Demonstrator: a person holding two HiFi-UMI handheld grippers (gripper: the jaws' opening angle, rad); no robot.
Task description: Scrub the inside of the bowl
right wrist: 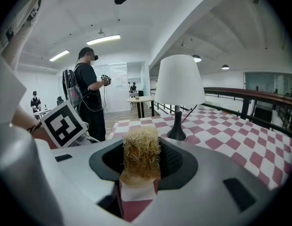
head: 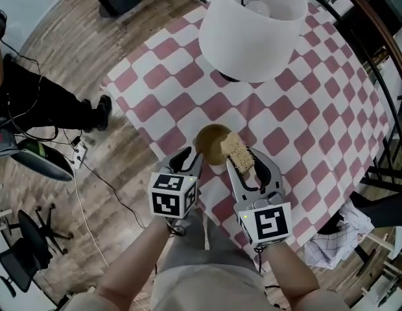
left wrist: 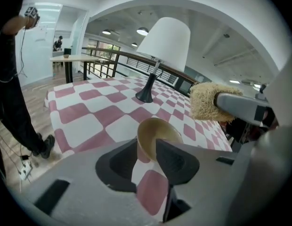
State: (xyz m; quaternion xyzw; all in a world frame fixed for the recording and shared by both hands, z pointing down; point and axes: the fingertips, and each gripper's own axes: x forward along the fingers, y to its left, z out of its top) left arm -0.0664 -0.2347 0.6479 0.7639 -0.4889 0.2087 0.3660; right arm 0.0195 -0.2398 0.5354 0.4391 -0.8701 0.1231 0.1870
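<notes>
A tan bowl (head: 211, 144) stands on the pink-and-white checked table (head: 298, 115), close to the table's near edge. My left gripper (head: 190, 159) is at the bowl's near left side. In the left gripper view the bowl (left wrist: 153, 134) has its near rim between the fingertips of the left gripper (left wrist: 147, 147), with bare cloth showing between the pads, so the jaws stand open. My right gripper (head: 251, 164) is shut on a straw-coloured fibrous scrubber (head: 238, 151), which hangs over the bowl's right rim. The scrubber (right wrist: 141, 154) fills the gap of the right gripper (right wrist: 141, 166).
A white-shaded lamp (head: 253, 24) on a black foot stands further back on the table. A person in black (head: 32, 102) stands on the wooden floor to the left, with cables and an office chair (head: 26, 251) nearby. A dark railing (head: 382, 76) runs along the right.
</notes>
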